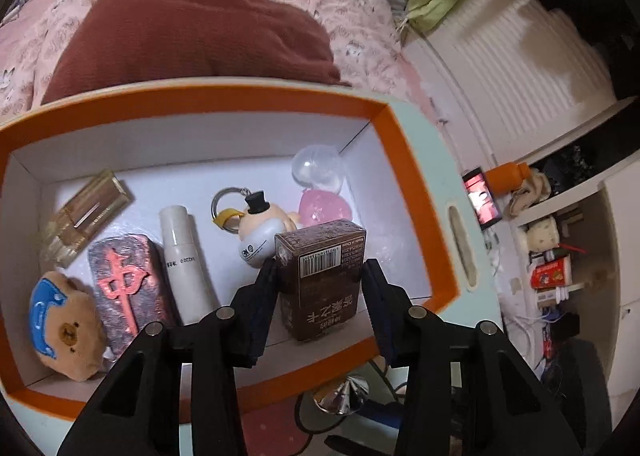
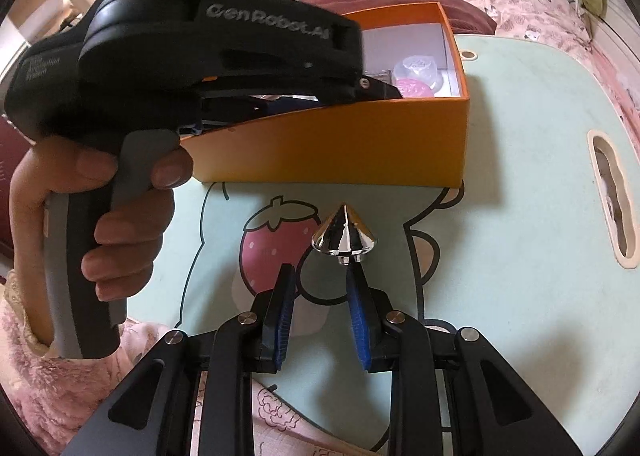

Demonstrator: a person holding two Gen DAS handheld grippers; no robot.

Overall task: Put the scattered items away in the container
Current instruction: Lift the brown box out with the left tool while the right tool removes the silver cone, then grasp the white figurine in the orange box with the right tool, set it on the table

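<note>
Cardboard is what the left gripper (image 1: 320, 268) has to deal with: a small brown box (image 1: 322, 276), stiff-sided and probably light, standing on end inside the orange-rimmed container (image 1: 412, 159) near its front wall. The pads sit along its two narrow sides, though I cannot tell whether they press or merely flank it. Its film wrap looks slick, so the flat sides are the place to hold. Around it lie a keyring figure (image 1: 260, 232), a white tube (image 1: 186, 260), a mahjong tile (image 1: 124, 284) and a bear plush (image 1: 66, 328).

Outside on the table (image 2: 520, 135), a chrome cone (image 2: 344, 234) stands just before the right gripper (image 2: 320, 276), whose fingers are narrowly apart around nothing. Hard, polished and tapering, it would squirt from a pinch on the slope; the small stem at its base, by the right pad, looks safer.
</note>
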